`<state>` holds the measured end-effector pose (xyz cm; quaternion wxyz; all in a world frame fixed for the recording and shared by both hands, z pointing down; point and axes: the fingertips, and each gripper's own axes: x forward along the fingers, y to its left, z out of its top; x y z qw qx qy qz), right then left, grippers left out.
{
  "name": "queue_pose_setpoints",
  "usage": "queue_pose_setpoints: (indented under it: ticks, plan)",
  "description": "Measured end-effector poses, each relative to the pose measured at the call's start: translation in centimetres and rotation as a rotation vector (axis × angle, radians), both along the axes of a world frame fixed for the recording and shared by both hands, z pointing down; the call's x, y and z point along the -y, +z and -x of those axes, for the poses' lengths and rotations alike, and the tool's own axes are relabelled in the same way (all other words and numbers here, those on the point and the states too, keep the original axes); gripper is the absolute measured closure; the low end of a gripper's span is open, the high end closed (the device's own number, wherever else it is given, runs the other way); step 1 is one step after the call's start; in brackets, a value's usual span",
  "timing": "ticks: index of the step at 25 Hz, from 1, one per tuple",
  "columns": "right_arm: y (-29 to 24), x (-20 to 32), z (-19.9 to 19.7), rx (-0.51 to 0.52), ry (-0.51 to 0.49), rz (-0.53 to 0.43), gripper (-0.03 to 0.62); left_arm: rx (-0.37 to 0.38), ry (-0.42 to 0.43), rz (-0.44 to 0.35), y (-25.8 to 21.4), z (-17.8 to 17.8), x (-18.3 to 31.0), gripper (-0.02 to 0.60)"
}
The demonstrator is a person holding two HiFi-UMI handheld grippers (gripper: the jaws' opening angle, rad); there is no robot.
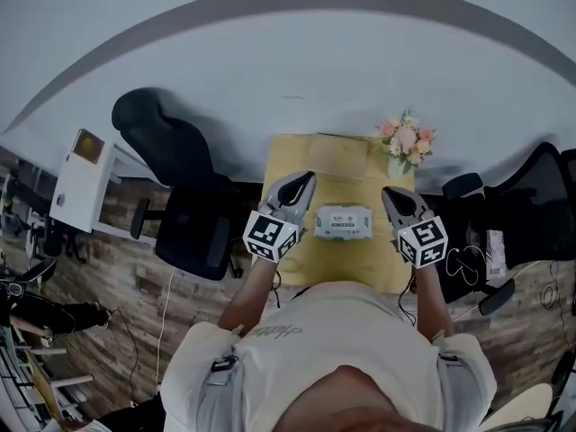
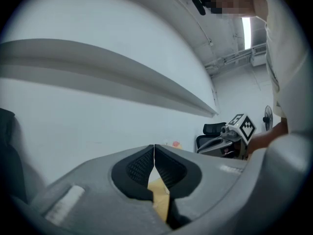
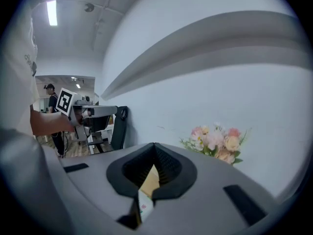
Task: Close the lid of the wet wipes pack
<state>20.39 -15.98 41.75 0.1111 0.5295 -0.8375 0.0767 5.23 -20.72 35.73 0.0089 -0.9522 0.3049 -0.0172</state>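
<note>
A white and green wet wipes pack (image 1: pixel 343 222) lies flat in the middle of the small yellow table (image 1: pixel 306 255). I cannot tell from here how its lid stands. My left gripper (image 1: pixel 306 184) hangs to the pack's left, raised above the table, its jaws shut with tips touching (image 2: pixel 154 148) and nothing between them. My right gripper (image 1: pixel 389 193) is to the pack's right, also lifted and shut empty (image 3: pixel 154 147). A sliver of the pack (image 3: pixel 143 204) shows below the right jaws. Neither gripper touches the pack.
A vase of pink and peach flowers (image 1: pixel 406 142) stands at the table's far right corner, close to the right gripper. A tan pad (image 1: pixel 339 156) lies at the table's far edge. Black office chairs (image 1: pixel 180 196) flank the table on the left and right (image 1: pixel 526 205). A white wall is behind.
</note>
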Motion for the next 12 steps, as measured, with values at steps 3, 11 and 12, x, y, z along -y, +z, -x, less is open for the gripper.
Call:
queue_pose_setpoints:
  ticks: [3,11,12]
  plan:
    - [-2.5,0.4,-0.4,-0.006,0.015,-0.046,0.591,-0.029,-0.002,-0.038,-2.3,-0.2,0.4,0.563]
    - [-6.9,1.9,-1.4,0.029,0.067,-0.131,0.591,-0.066,-0.013,-0.1,-6.1,-0.7,2.0,0.563]
    - [-7.3,1.9,-1.5,0.033,0.069,-0.141,0.591,-0.069,-0.012,-0.101,-6.3,-0.8,2.1,0.563]
